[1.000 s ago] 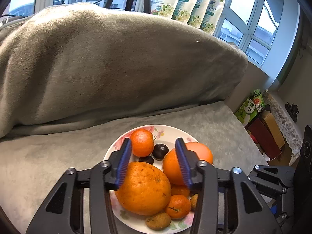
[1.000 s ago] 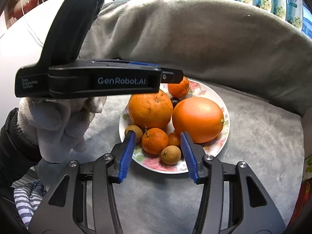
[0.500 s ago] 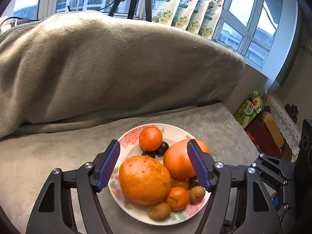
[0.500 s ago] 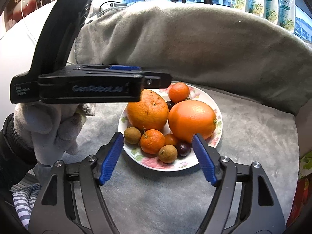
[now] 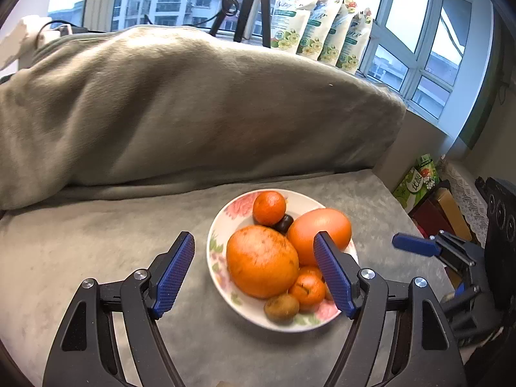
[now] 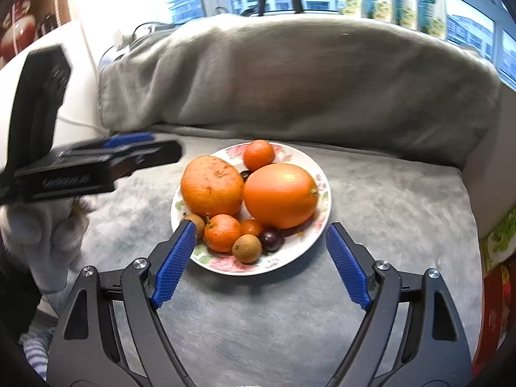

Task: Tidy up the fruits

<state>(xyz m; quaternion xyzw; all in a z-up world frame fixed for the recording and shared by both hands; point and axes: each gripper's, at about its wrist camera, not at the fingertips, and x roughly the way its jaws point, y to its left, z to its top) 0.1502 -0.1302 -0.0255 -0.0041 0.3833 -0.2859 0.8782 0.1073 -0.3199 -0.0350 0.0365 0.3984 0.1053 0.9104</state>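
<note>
A floral plate on the grey sofa seat holds two large oranges, small mandarins, dark plums and brown longans. My left gripper is open and empty, just in front of the plate, left of it. My right gripper is open and empty, at the plate's near rim. Each gripper shows in the other's view, the right one at the right and the left one at the left.
A grey blanket covers the sofa back behind the plate. Pouches and a tripod stand on the windowsill. Boxes sit on the floor right of the seat edge. A gloved hand holds the left gripper.
Both grippers opened wide and pulled back from the plate. The left gripper let go of the large orange it had been around; the fruit stayed on the plate.
</note>
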